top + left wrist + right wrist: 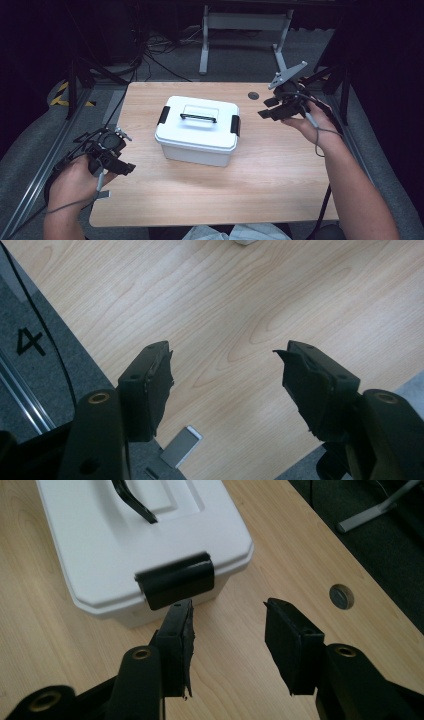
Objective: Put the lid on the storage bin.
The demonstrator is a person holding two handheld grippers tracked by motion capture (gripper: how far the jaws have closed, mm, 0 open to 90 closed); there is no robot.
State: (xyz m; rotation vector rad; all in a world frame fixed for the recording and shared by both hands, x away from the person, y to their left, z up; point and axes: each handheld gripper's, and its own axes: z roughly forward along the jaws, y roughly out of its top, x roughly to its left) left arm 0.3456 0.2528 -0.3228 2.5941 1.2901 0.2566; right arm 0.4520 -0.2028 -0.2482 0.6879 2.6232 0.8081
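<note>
A white box (197, 131) with a black handle (198, 118) and black latches sits closed in the middle of the table (280, 175). The right gripper (272, 111) hangs just beside the box's right latch (176, 580), its jaws spread wide and holding nothing. The left gripper (122, 160) hovers near the table's left edge, well apart from the box, jaws likewise released over bare wood, touching nothing.
</note>
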